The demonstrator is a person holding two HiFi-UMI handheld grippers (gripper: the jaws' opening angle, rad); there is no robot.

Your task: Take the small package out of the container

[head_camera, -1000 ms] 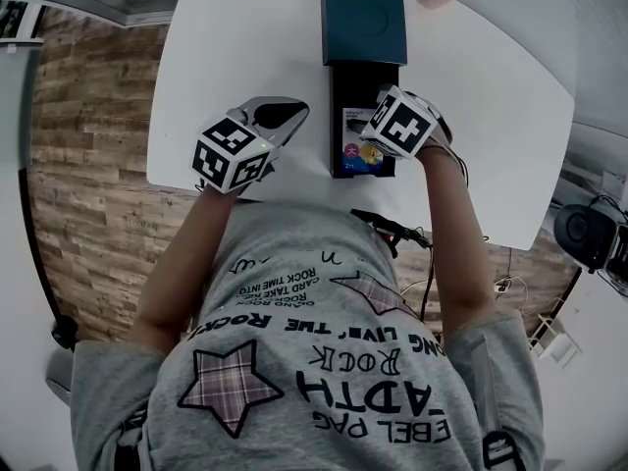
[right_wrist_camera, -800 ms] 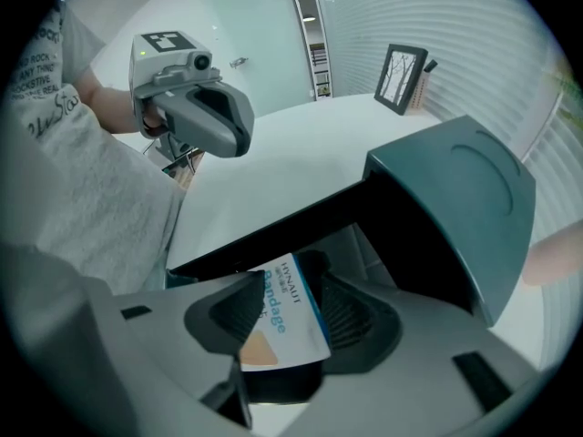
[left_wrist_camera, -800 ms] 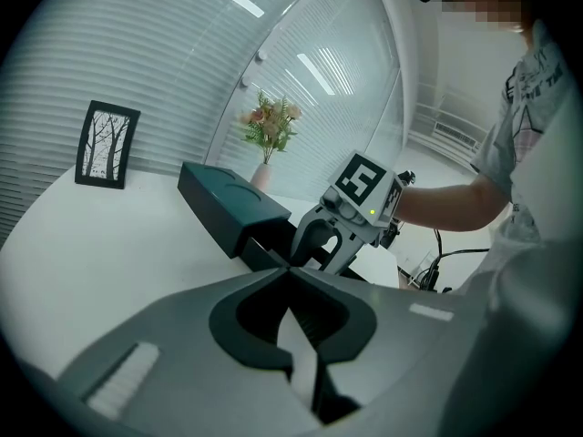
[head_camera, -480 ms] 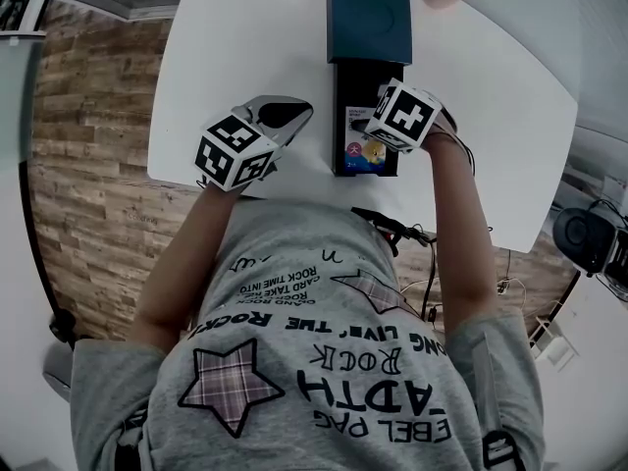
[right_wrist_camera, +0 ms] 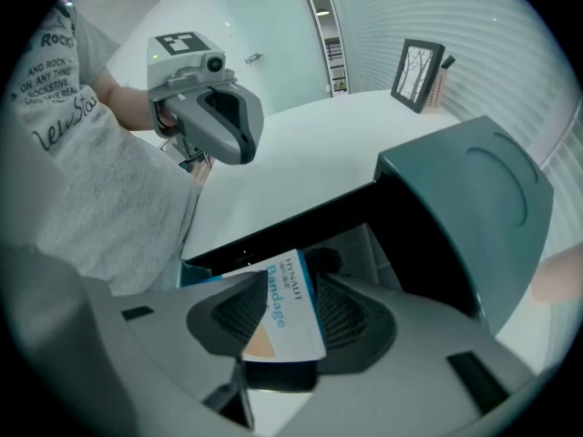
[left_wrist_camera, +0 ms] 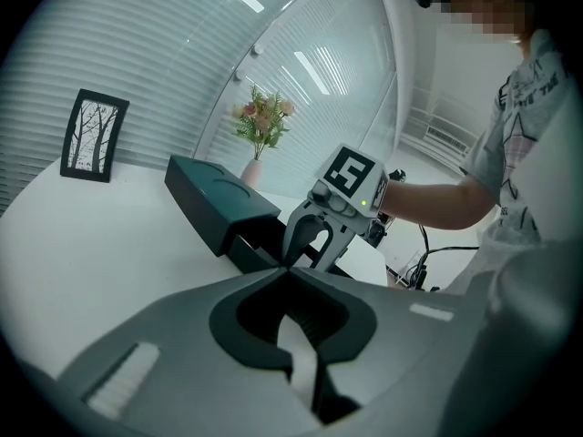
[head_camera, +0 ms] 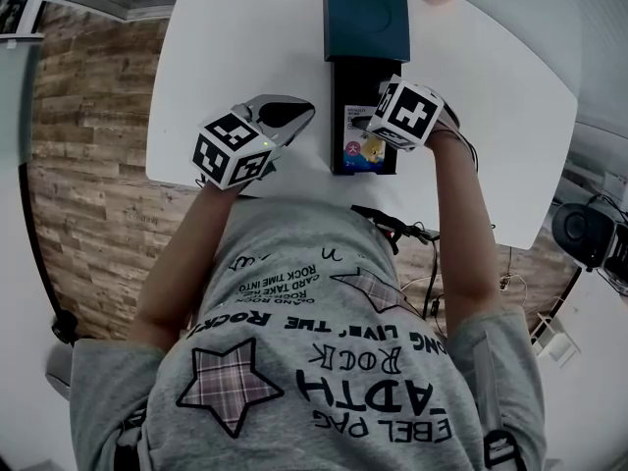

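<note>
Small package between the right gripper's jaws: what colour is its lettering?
Blue, on the small white package; right gripper view shows it best.

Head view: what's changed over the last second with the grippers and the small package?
Almost nothing. The right gripper looks to have tilted slightly where it stands, closed on the small package, which lies in the same spot in the open tray of the container. The left gripper stays shut and empty over the table beside it.
</note>
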